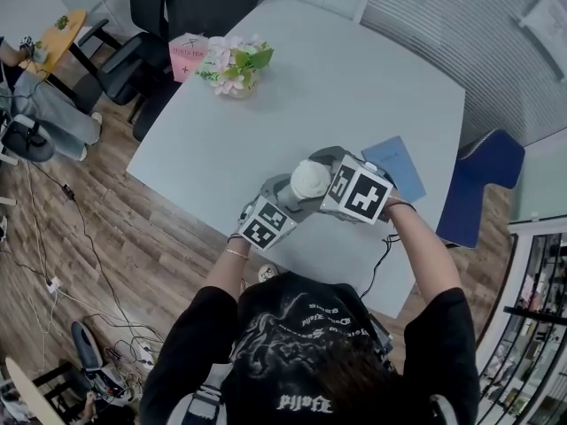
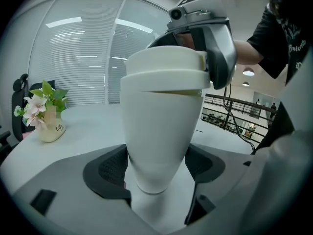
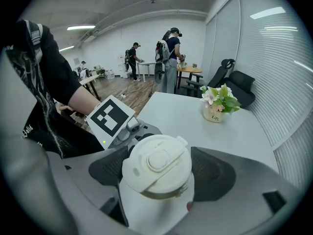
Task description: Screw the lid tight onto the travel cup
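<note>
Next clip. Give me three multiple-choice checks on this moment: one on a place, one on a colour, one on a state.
1. Where is the blue booklet?
A) beside the flower pot
B) on the table, next to the right gripper
C) on the chair

2. What colour is the travel cup?
A) black
B) red
C) white

3. What is between the left gripper jaws?
A) nothing
B) the cup's lower body, clamped
C) the blue booklet

Answers:
1 B: in the head view the booklet lies flat on the table just past the right gripper, far from the flowers.
2 C: cup and lid both show white in every view.
3 B: the left gripper view shows both jaws pressing on the cup's narrow lower part, while the lid sits between the right gripper's jaws.
</note>
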The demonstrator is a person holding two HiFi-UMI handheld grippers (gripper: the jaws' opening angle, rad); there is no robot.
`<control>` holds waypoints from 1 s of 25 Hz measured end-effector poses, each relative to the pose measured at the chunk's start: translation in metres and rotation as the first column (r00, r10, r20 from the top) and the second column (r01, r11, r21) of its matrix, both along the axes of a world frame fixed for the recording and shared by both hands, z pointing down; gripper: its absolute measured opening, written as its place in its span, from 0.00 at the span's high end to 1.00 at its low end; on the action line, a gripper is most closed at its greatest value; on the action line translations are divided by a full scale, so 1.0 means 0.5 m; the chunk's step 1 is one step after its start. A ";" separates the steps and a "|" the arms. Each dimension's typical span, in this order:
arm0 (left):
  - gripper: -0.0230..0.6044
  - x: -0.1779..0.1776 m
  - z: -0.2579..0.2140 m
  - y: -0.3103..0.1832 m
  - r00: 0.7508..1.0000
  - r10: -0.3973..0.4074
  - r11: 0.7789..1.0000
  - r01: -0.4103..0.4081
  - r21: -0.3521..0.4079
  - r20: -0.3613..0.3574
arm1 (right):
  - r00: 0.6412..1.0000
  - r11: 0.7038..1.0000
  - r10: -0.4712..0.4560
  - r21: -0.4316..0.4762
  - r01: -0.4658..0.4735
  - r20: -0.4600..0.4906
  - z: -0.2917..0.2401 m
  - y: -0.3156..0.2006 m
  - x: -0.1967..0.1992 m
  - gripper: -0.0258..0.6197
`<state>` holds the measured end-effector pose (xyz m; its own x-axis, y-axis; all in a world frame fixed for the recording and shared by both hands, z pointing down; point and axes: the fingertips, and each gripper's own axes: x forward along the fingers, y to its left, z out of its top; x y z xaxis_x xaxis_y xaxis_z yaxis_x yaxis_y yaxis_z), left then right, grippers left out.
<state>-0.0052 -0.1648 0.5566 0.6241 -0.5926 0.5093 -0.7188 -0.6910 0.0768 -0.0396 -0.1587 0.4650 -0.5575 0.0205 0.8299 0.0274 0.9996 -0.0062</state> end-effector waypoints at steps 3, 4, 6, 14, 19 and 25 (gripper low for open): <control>0.35 -0.002 0.002 -0.003 1.000 0.009 1.000 -0.009 0.001 0.005 | 0.999 1.000 -0.010 0.013 0.009 0.047 -0.005 -0.007 -0.007 0.33; 0.35 -0.002 0.002 -0.003 1.000 0.009 1.000 -0.009 0.001 0.005 | 0.998 1.000 -0.014 0.012 0.013 0.061 -0.006 -0.007 -0.010 0.33; 0.35 -0.001 0.002 -0.002 1.000 0.010 1.000 -0.010 0.000 0.004 | 0.998 1.000 -0.031 0.004 0.031 0.058 -0.002 -0.003 -0.010 0.33; 0.35 -0.001 0.004 0.000 1.000 0.017 1.000 -0.017 -0.003 0.005 | 0.997 0.997 -0.070 -0.026 0.071 0.030 0.018 0.003 -0.006 0.33; 0.35 0.001 0.002 0.000 1.000 0.016 1.000 -0.016 0.011 -0.013 | 0.990 0.993 -0.107 -0.047 0.112 0.095 0.013 0.007 -0.005 0.32; 0.35 -0.003 0.004 -0.001 1.000 0.008 1.000 -0.008 0.010 -0.020 | 0.984 0.994 -0.092 -0.049 0.100 0.151 0.012 0.005 -0.009 0.32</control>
